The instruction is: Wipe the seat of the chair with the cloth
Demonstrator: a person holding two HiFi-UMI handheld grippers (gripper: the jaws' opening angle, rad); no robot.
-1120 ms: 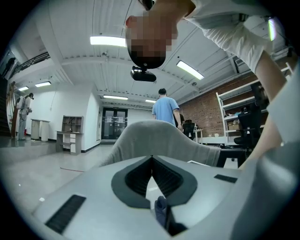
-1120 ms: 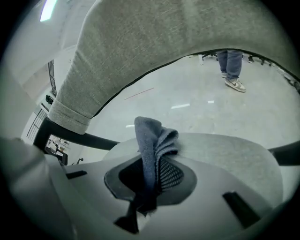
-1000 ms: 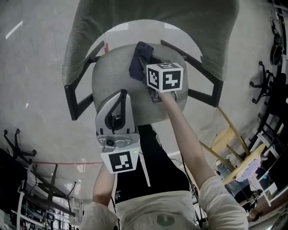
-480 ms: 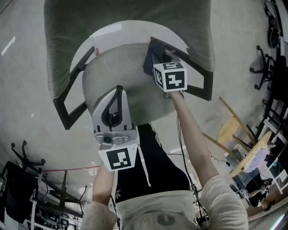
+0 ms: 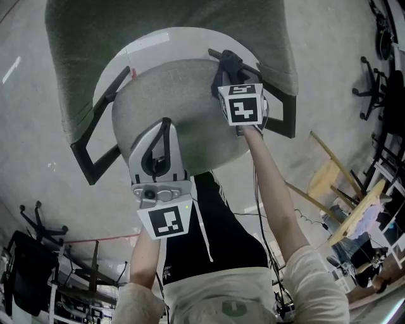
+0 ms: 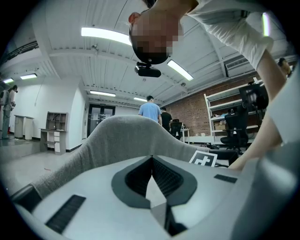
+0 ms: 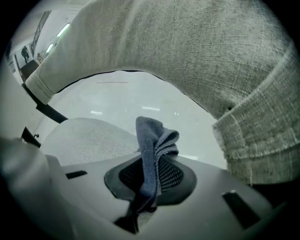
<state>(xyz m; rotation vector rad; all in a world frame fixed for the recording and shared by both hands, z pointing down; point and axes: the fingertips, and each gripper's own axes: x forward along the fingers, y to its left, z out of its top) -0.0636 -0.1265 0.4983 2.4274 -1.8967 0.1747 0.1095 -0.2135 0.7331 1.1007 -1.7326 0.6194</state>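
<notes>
Right tongs [image 7: 149, 180] were clenched on a dark blue cloth [image 7: 154, 136] at the far right edge of the grey chair seat [image 5: 171, 88], beside the armrest [image 5: 278, 107]. Left tongs [image 6: 151, 161] were closed and empty near the seat's near edge. Wiping seemed underway, with most of the seat likely left.

cloth [image 5: 223, 68]: lower part seemingly hidden | chair back [image 5: 177, 19]: cut off top
</notes>
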